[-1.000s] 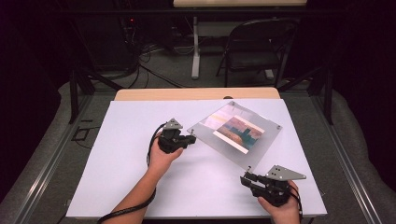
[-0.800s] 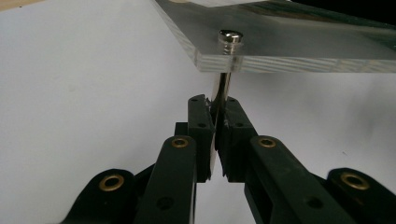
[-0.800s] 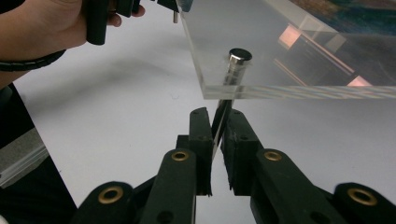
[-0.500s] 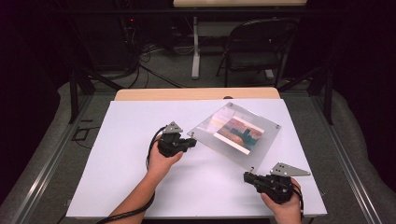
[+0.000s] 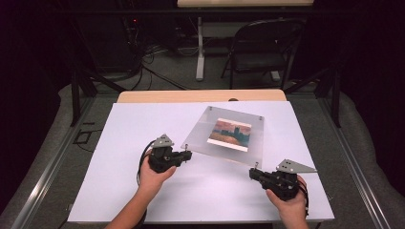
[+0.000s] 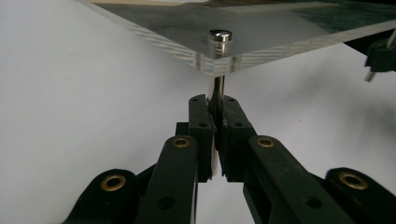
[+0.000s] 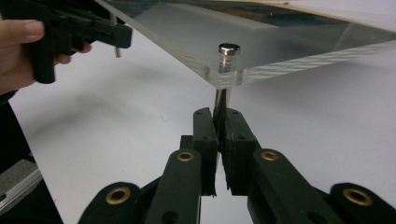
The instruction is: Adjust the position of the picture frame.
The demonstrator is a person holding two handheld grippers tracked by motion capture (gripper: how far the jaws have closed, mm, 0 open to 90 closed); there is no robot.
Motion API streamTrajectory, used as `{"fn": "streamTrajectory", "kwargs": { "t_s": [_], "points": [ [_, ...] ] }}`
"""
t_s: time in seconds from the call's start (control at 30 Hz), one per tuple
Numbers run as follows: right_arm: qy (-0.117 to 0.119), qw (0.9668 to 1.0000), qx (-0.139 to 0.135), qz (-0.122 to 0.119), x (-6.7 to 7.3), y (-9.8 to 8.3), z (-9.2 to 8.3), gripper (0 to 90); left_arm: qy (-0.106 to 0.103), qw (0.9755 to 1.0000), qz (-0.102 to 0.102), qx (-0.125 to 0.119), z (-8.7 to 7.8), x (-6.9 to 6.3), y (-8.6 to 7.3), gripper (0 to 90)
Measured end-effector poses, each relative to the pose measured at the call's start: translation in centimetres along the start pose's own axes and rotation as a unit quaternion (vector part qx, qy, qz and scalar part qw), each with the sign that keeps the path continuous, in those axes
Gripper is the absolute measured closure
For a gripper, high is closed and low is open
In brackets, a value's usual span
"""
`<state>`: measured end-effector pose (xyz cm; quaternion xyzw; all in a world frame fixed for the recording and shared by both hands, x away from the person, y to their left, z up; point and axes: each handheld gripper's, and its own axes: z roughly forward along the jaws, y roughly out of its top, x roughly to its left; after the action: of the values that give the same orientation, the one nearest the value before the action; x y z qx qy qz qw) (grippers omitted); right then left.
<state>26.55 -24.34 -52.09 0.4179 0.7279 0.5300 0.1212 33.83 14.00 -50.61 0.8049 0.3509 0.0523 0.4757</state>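
A clear acrylic picture frame (image 5: 229, 136) holds a small landscape print and has a metal standoff at each corner. My left gripper (image 5: 188, 153) is shut on the pin (image 6: 215, 93) under the frame's near left corner, its jaws (image 6: 215, 105) pinching the shaft below the plate. My right gripper (image 5: 251, 172) is shut on the pin (image 7: 219, 100) under the near right corner, gripping it (image 7: 220, 114) just below the plate edge. The frame's near edge (image 6: 205, 63) stands off the white table.
The white tabletop (image 5: 119, 191) lies over a wooden table whose far edge (image 5: 200, 95) shows behind it. A folding chair (image 5: 267, 47) and cables stand on the floor beyond. The person's left hand (image 7: 18, 51) shows at the far left of the right gripper view.
The frame has swung round so its near edge now faces the person. The left gripper moved back and left with its corner. The right gripper's tips have met the near right corner.
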Motion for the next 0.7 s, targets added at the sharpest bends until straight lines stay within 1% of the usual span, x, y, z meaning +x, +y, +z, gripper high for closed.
{"fn": "streamTrajectory", "kwargs": {
  "t_s": [0.07, 0.1, 0.17, 0.2, 0.23, 0.27, 0.3, 0.33, 0.4, 0.43, 0.47, 0.5, 0.53, 0.57, 0.7],
  "points": [
    [0.002, 1.0, 0.0, 0.001, -0.1, 0.2, 0.4, 85.3, 0.002, 1.0, -0.005, -0.004, -0.8, -0.5, -0.6, 85.3],
    [0.0, 1.0, -0.002, -0.002, -0.2, 0.3, 0.7, 85.3, 0.003, 1.0, -0.002, -0.005, -1.2, -0.7, -1.0, 85.2],
    [0.0, 1.0, 0.007, -0.005, -0.4, 0.7, 1.5, 85.4, 0.007, 0.9999, -0.003, -0.008, -2.3, -1.4, -1.9, 84.8],
    [0.0, 1.0, 0.007, -0.006, -0.4, 0.8, 1.9, 85.4, 0.007, 0.9999, -0.003, -0.008, -2.3, -1.4, -1.9, 84.7],
    [0.0, 1.0, 0.007, -0.006, -0.4, 0.8, 1.9, 85.4, 0.009, 0.9999, -0.003, -0.008, -2.6, -1.6, -2.2, 84.7],
    [0.001, 0.9999, 0.009, -0.011, -0.5, 1.1, 2.4, 85.5, 0.013, 0.9999, -0.006, -0.007, -3.1, -1.8, -2.7, 84.5],
    [0.001, 0.9999, 0.009, -0.011, -0.5, 1.1, 2.4, 85.5, 0.013, 0.9999, -0.006, -0.007, -3.1, -1.8, -2.7, 84.4],
    [0.003, 0.9999, 0.007, -0.014, -0.4, 1.2, 2.9, 85.5, 0.017, 0.9998, -0.009, -0.008, -3.4, -1.9, -3.1, 84.3],
    [0.007, 0.9998, 0.003, -0.018, -0.2, 1.4, 3.3, 85.5, 0.024, 0.9996, -0.017, -0.007, -3.5, -1.5, -3.4, 84.1],
    [0.007, 0.9998, 0.003, -0.018, -0.2, 1.4, 3.3, 85.5, 0.024, 0.9996, -0.017, -0.007, -3.5, -1.5, -3.4, 84.3],
    [0.007, 0.9997, 0.008, -0.021, -0.1, 1.6, 3.4, 85.5, 0.021, 0.9994, -0.024, -0.011, -3.5, -1.2, -3.4, 84.3],
    [0.004, 0.9996, 0.007, -0.026, 0.1, 1.7, 3.6, 85.4, 0.024, 0.9992, -0.029, -0.014, -3.5, -0.9, -3.4, 84.6],
    [0.006, 0.9996, 0.006, -0.026, 0.1, 1.8, 4.0, 85.4, 0.028, 0.999, -0.029, -0.017, -3.4, -0.5, -3.3, 84.7],
    [0.006, 0.9996, 0.006, -0.026, 0.1, 1.8, 4.0, 85.4, 0.028, 0.999, -0.029, -0.017, -3.4, -0.5, -3.3, 84.7],
    [-0.002, 0.9997, 0.014, -0.02, -0.3, 2.1, 4.6, 85.5, 0.036, 0.9987, -0.034, -0.015, -2.7, 0.3, -2.8, 84.9]
  ]
}}
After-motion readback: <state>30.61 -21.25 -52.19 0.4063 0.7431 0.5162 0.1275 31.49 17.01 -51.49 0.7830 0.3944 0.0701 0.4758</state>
